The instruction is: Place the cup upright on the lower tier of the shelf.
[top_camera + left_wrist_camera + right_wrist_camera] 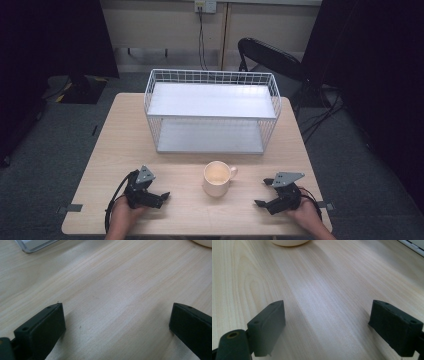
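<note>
A lab-like recording room: a pale wooden desk [100,165] stands on grey carpet [45,165] between black curtains [370,60], with a wall socket [205,5] and trailing cables [320,115].

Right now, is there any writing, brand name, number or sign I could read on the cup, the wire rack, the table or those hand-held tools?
None: no readable text anywhere.
The cream mug: plain, no print that shows.
The white wire rack: no label.
The wooden table: bare wood grain.
The left gripper and right gripper: black, with grey plates, no legible marking.
The wall socket: too small and blurred to show any lettering.
</note>
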